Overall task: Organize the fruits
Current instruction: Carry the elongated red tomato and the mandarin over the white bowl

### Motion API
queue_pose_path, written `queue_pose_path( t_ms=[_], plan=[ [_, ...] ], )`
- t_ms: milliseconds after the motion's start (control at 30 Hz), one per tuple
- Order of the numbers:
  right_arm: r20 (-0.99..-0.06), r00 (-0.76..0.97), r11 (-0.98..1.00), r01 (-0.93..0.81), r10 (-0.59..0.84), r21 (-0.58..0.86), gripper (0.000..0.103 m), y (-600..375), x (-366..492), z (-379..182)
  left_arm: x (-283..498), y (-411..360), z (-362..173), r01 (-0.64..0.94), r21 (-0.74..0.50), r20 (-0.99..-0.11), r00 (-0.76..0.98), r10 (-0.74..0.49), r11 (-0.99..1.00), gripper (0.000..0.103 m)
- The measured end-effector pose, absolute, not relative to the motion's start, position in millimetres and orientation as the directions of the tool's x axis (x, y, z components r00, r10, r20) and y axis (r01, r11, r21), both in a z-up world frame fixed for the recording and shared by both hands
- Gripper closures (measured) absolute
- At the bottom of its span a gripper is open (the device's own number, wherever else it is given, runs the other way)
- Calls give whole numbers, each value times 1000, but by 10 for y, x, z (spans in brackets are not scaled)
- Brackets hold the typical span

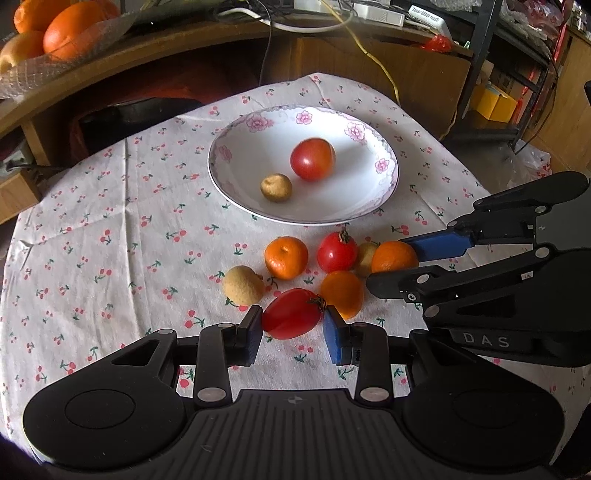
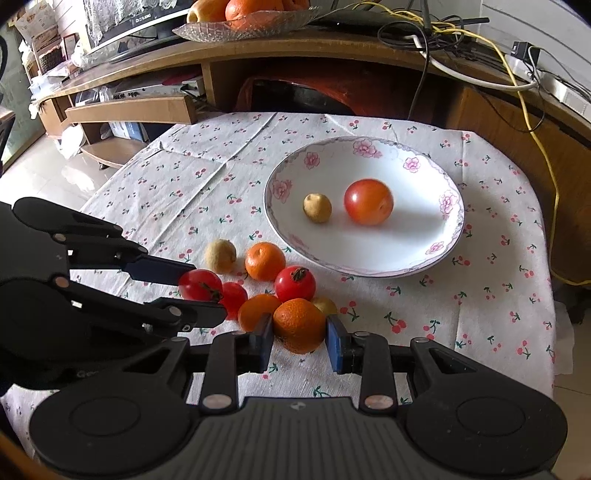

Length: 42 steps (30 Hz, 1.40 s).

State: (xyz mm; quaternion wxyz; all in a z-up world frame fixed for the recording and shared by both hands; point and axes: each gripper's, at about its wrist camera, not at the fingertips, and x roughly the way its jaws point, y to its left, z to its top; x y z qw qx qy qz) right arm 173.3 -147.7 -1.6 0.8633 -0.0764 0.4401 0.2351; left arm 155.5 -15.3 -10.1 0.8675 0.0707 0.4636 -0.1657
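Left wrist: smooth oblong tomato (image 1: 291,314)

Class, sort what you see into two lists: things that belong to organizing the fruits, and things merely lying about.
Belongs to the job:
- plate
- loose fruits on the tablecloth
- left gripper around a tomato
- right gripper around an orange

Lying about:
- glass fruit dish
- yellow cable
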Motion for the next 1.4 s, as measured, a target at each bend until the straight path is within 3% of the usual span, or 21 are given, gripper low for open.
queue_pose_path(
  t_ms=[1400],
  plan=[
    [-739,620,944,-324,264,66,72,-1686,2115,178,2025,-325,149,318,-6,-784,587,-202,948,62]
  ],
)
